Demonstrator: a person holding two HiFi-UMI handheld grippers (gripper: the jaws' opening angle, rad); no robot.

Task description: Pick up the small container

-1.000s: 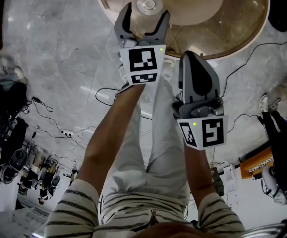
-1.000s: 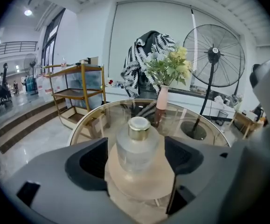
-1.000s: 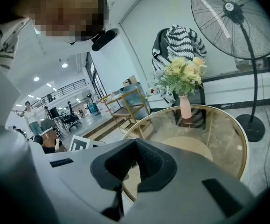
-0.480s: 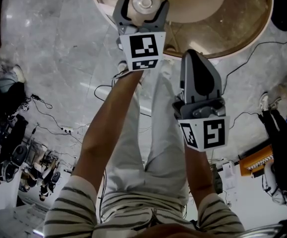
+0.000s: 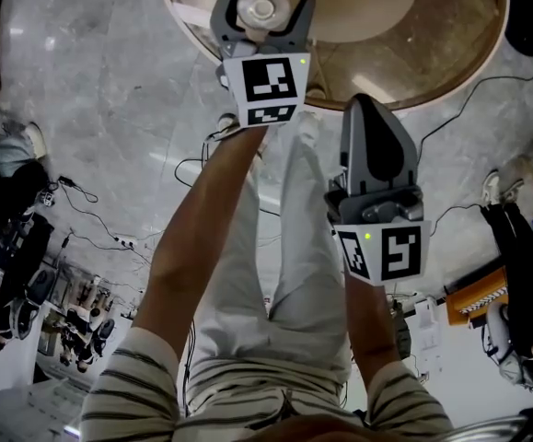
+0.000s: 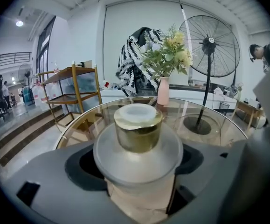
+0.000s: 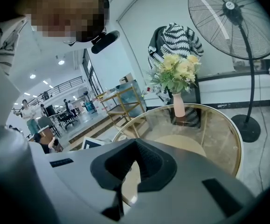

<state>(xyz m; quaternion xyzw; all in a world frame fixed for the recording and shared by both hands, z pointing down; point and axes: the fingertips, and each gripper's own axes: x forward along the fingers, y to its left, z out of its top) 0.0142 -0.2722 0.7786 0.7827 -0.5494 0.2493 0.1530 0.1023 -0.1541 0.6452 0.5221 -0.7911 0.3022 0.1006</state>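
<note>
Small container (image 6: 138, 134) between left claw (image 5: 264, 5) jaws; flower vase (image 6: 163, 91) behind

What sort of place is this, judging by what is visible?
Probably a large open hall or showroom, not a home: a round glass table with a vase of flowers, a tall pedestal fan, and a polished marble floor.

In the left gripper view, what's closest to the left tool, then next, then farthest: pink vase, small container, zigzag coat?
1. Small container: between the left tool's jaws.
2. Pink vase: across the glass table.
3. Zigzag coat: behind the vase.
</note>
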